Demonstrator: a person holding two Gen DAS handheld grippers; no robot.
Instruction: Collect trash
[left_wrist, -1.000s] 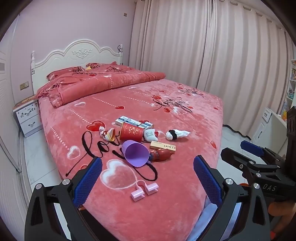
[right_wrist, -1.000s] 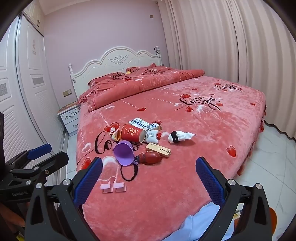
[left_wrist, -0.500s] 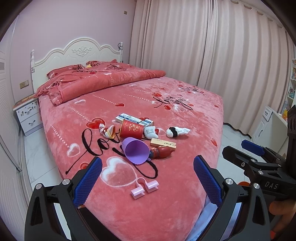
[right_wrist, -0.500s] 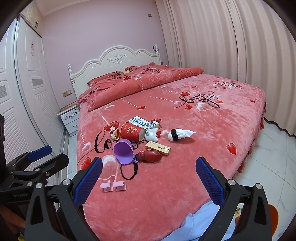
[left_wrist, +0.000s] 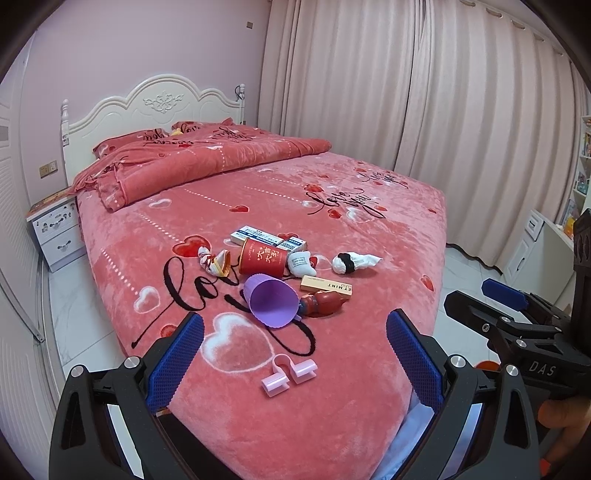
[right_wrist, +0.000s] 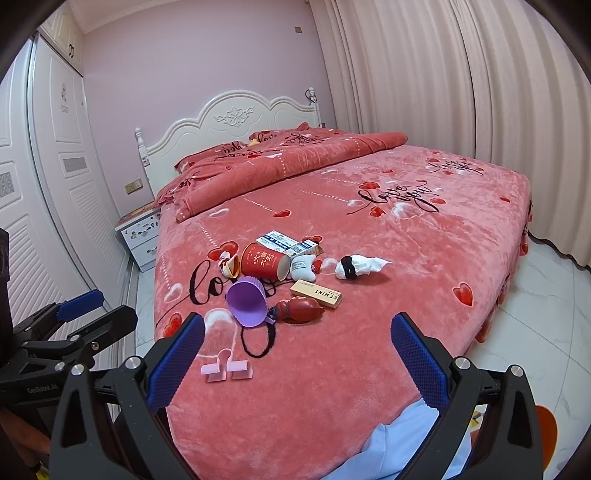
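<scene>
- Left claw (left_wrist: 294, 354) gapes wide, empty, above the bed's (left_wrist: 369, 229) near edge.
- Right claw (right_wrist: 297, 356) likewise.
- Trash lies mid-bed: red cup (left_wrist: 263, 261), purple cup (left_wrist: 272, 302), mint box (left_wrist: 325, 285).

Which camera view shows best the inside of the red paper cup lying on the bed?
The right wrist view: there the red paper cup turns its open mouth toward the camera. In the left wrist view the same cup shows only its printed side.
</scene>
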